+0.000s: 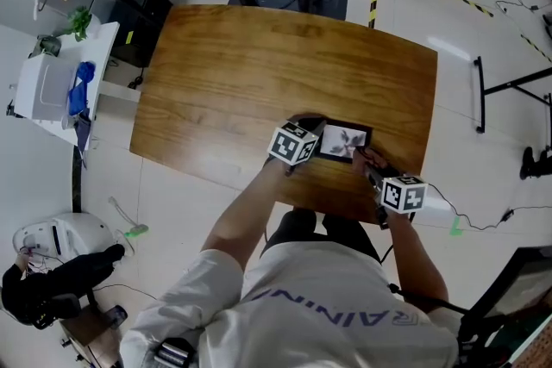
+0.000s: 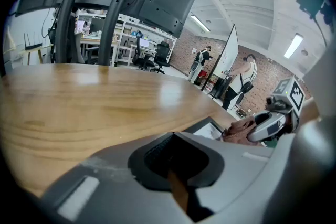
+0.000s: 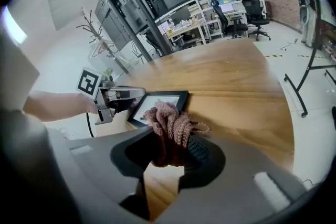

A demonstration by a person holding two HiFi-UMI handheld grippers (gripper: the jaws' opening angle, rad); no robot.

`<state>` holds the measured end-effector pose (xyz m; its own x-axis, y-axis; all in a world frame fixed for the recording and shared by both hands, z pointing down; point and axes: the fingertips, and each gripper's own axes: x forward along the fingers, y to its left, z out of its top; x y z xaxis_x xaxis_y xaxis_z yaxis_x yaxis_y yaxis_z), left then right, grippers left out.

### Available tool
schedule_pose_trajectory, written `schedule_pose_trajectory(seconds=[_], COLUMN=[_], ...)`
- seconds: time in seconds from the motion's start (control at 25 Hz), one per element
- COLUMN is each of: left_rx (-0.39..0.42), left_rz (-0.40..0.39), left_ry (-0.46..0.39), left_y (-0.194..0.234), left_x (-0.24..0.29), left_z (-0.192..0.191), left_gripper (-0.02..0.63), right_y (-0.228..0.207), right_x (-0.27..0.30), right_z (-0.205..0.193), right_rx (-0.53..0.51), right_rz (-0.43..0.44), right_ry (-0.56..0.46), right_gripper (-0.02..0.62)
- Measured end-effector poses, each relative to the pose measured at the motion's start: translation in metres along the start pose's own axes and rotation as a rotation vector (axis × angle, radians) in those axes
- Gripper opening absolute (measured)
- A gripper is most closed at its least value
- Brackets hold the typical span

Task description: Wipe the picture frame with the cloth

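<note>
The picture frame (image 1: 345, 140) is lying flat near the table's front edge. I'm judging it light, stiff and likely to skate, so it is best steadied by its rim. The soft knitted cloth (image 3: 169, 126) is bunching against its right end, and my right gripper (image 3: 167, 157) is clamping it. My left gripper (image 2: 176, 165) is sitting at the frame's left end with its jaws nearly together and nothing showing between them. The wooden table (image 1: 241, 73) is offering open room beyond the frame, but the near edge is crowding me.

The wooden table (image 1: 259, 73) is seen from high above in the head view. In both gripper views it is seen low and close. The picture frame (image 3: 157, 105) is shared by all three.
</note>
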<state>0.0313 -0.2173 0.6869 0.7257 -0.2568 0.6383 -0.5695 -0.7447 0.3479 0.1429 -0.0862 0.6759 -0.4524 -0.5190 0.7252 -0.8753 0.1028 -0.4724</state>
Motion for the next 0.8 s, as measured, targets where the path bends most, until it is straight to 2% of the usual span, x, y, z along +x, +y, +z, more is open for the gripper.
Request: schedule_pose_trajectory(seconds=[0.28, 0.36, 0.44, 0.56, 0.8], left_rx=[0.015, 0.003, -0.011, -0.011, 0.081], left_rz=[0.011, 0.027, 0.069, 0.089, 0.164], left_ry=[-0.006, -0.001, -0.027, -0.164, -0.455], left_y=[0.002, 0.005, 0.009, 0.001, -0.036], left_x=[0.001, -0.002, -0.015, -0.048, -0.145], left_z=[-0.001, 0.000, 0.006, 0.043, 0.123], left_gripper=[0.006, 0.006, 0.006, 0.006, 0.006], right_y=[-0.017, -0.016, -0.015, -0.018, -0.015], right_x=[-0.012, -0.022, -0.038, -0.073, -0.158], right_z=[-0.002, 0.009, 0.028, 0.067, 0.142], right_rx=[0.023, 0.017, 0.018, -0.013, -0.110], right_rz=[-0.049, -0.050, -0.037, -0.058, -0.108], right_ry=[-0.036, -0.100, -0.208, -0.375, -0.684], right_gripper=[0.127, 0.127, 0.126, 0.126, 0.126])
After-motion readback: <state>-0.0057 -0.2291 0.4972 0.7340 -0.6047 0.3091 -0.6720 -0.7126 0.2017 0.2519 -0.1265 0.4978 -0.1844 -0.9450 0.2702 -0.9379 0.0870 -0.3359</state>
